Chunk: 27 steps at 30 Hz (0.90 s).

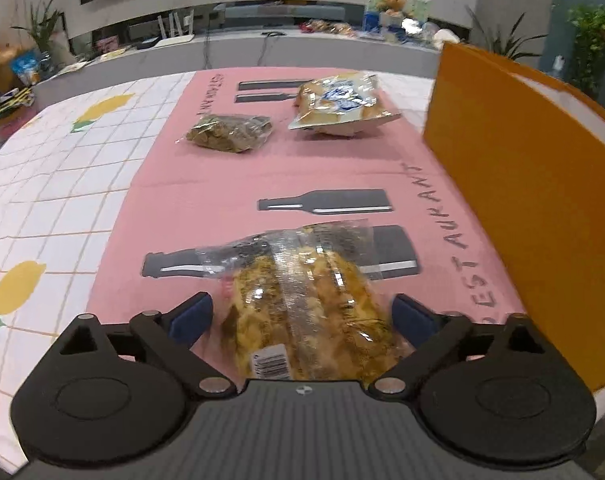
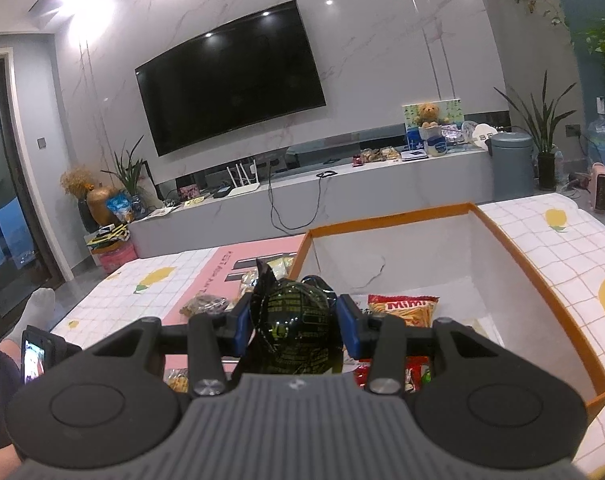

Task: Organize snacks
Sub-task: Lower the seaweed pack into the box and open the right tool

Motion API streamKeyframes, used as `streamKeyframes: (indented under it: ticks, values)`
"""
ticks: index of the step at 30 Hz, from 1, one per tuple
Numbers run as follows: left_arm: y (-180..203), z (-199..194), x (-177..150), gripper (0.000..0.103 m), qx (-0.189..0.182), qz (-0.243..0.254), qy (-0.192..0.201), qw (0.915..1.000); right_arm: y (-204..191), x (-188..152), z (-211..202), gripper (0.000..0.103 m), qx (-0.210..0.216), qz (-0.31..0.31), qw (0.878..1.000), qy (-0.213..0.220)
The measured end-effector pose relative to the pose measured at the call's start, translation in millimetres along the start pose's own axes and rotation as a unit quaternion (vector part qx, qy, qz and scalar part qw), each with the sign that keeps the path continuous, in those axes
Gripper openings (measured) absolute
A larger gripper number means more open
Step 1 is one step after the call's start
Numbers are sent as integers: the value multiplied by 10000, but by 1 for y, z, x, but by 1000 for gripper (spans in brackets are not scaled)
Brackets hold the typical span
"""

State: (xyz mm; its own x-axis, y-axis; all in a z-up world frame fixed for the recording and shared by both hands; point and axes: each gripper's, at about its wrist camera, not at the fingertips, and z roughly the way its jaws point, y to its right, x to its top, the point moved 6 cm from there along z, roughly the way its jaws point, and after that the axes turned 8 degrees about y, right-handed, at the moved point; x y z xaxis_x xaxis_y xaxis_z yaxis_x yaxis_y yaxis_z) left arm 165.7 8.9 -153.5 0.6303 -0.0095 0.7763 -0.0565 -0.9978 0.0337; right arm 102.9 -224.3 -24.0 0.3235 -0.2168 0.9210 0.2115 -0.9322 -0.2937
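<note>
My left gripper (image 1: 302, 312) is open, its blue pads either side of a clear bag of yellow snacks (image 1: 306, 304) lying on the pink mat (image 1: 206, 176). Farther off lie a clear bag of brown snacks (image 1: 230, 133) and a blue-and-white bag (image 1: 338, 102). The orange box (image 1: 518, 200) stands to the right. My right gripper (image 2: 297, 322) is shut on a dark round packet with yellow print (image 2: 298, 328), held above the left edge of the orange box (image 2: 542, 288). Inside the box lie a red-and-yellow Mimi bag (image 2: 402, 308) and a red packet (image 2: 416, 376).
The table has a white lemon-print cloth (image 1: 50, 216). A person's socked foot (image 2: 38, 312) and a phone (image 2: 33, 354) are at the left. A TV wall and a low cabinet with clutter (image 2: 382, 168) stand behind the table.
</note>
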Motion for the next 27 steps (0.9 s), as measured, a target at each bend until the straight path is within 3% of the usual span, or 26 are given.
streamKeyframes:
  ticks: [1,4,17,22,27]
  values:
    - [0,-3,1,91,-35,-16,37,10000,1,1,1,43,0,-2,10000,-1]
    - [0,-10,3,86,-288,-205,38,9994,1,0,0,43,-6,10,10000,6]
    - [16,-71,57,86,-634,-537,917,9923,45,30,-5,43,-248,141,9996,-80]
    - [32,-76,77,86,-978,-638,1027,9878,72,37,0,43,-288,378,9985,-254]
    - [50,-68,85,86,-1171,-701,989,9857,84,33,32,43,-457,278,9963,-679]
